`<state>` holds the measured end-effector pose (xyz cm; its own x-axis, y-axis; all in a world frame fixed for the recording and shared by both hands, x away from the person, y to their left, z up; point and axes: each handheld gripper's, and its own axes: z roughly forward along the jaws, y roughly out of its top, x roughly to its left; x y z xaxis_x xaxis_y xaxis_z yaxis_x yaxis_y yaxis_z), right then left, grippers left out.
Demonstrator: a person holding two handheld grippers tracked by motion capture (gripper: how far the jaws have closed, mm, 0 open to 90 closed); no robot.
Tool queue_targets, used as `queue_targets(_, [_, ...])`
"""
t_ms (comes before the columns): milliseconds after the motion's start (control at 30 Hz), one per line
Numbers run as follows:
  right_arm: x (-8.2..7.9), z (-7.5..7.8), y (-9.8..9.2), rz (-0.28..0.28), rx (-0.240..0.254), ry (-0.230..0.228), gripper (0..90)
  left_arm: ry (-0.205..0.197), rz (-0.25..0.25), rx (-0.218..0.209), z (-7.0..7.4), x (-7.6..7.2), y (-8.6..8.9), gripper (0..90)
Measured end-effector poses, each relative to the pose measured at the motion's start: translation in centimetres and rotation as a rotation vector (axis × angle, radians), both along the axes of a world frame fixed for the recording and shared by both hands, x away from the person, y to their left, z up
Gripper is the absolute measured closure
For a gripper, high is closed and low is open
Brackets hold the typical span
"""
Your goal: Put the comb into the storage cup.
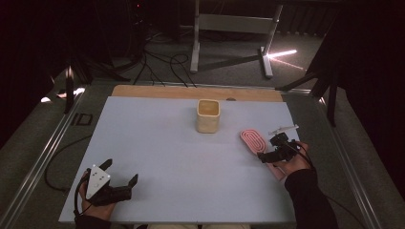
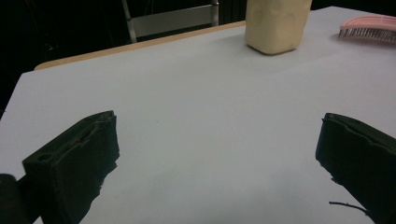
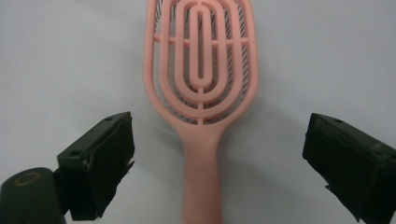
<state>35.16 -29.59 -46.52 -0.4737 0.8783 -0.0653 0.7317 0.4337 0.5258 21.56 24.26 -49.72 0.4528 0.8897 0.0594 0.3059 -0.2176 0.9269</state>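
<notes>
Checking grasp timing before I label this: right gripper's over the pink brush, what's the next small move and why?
Probably lower the right gripper and close its fingers on the pink brush handle. The fingers stand wide open on either side of the handle, roughly centred, not touching it. The brush lies flat, bristles down, on the table beside the beige cup. The left gripper rests open far off.
</notes>
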Motion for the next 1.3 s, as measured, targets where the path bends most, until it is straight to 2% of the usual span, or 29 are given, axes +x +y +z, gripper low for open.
queue_targets(400, [0.7, -1.2, 0.7, 0.035, -0.040, 0.069, 9.5, 0.004, -0.006, 0.012, -0.1, 0.0, -0.1, 0.2])
queue_targets(667, [1.2, -1.9, 0.8, 0.039, -0.071, 0.110, 14.1, 0.005, -0.008, 0.020, -0.1, 0.0, -0.2, 0.1])
queue_targets(900, [1.5, -2.4, 0.9, 0.046, -0.081, 0.155, 23.1, 0.005, -0.010, 0.025, -0.1, 0.0, -0.3, 0.2])
queue_targets(933, [1.6, -2.6, 0.9, 0.048, -0.072, 0.171, 26.8, 0.005, -0.010, 0.026, -0.1, 0.0, -0.3, 0.1])
queue_targets(1067, [1.7, -2.7, 0.8, 0.048, -0.080, 0.182, 34.0, 0.006, -0.010, 0.027, -0.1, 0.0, -0.3, 0.1])
queue_targets(1167, [1.7, -2.9, 0.9, 0.055, -0.085, 0.203, 44.3, 0.006, -0.011, 0.028, -0.1, 0.0, -0.3, 0.1])
queue_targets(1300, [1.8, -2.9, 0.9, 0.069, -0.074, 0.220, 52.0, 0.006, -0.012, 0.027, -0.1, 0.1, -0.4, 0.1])
